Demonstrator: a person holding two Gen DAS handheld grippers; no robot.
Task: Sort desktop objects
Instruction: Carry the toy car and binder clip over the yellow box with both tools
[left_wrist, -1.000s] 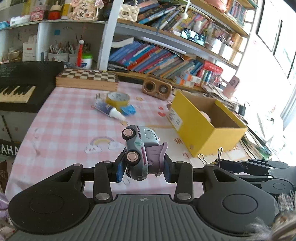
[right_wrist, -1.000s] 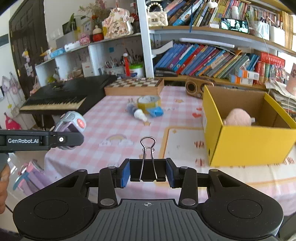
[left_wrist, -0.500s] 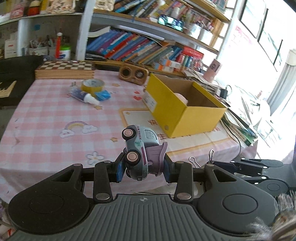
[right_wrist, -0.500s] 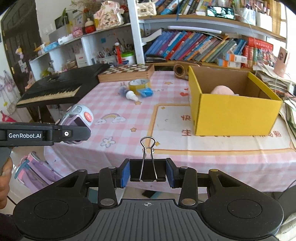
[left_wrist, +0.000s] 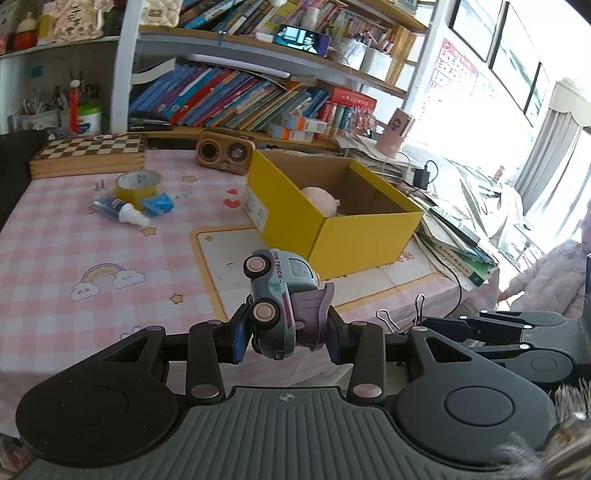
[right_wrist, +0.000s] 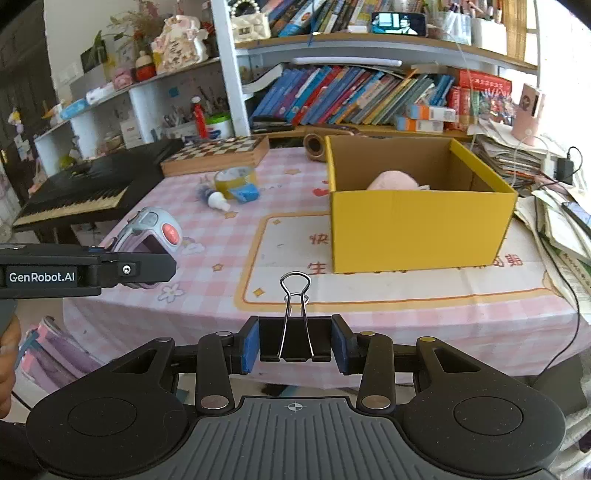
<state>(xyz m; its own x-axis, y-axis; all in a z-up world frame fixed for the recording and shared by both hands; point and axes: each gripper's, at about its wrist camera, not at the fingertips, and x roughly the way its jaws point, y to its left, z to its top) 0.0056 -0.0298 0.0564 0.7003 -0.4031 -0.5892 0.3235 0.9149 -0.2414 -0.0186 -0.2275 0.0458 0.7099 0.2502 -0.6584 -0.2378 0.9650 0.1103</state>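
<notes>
My left gripper (left_wrist: 285, 338) is shut on a small grey-blue toy truck (left_wrist: 280, 295) with pink wheels, held in the air before the table's near edge. The right wrist view shows that truck (right_wrist: 155, 230) at the left. My right gripper (right_wrist: 294, 341) is shut on a black binder clip (right_wrist: 294, 332), its wire handles upright. The clip (left_wrist: 399, 317) also shows at the lower right of the left wrist view. A yellow cardboard box (right_wrist: 421, 218) stands open on the table, with a pink soft thing (right_wrist: 393, 181) inside.
On the pink checked tablecloth (left_wrist: 74, 236) lie a yellow tape roll (left_wrist: 138, 182), a small glue bottle (left_wrist: 120, 210) and a blue packet (left_wrist: 159, 203). Behind are a chessboard box (left_wrist: 88, 153), a wooden speaker (left_wrist: 225, 151) and bookshelves. A keyboard (right_wrist: 85, 188) is left, stacked papers (right_wrist: 554, 221) right.
Both grippers have pulled back from the table and swung right, so the yellow box now sits nearer the middle of each view. Truck and clip stay gripped as before.
</notes>
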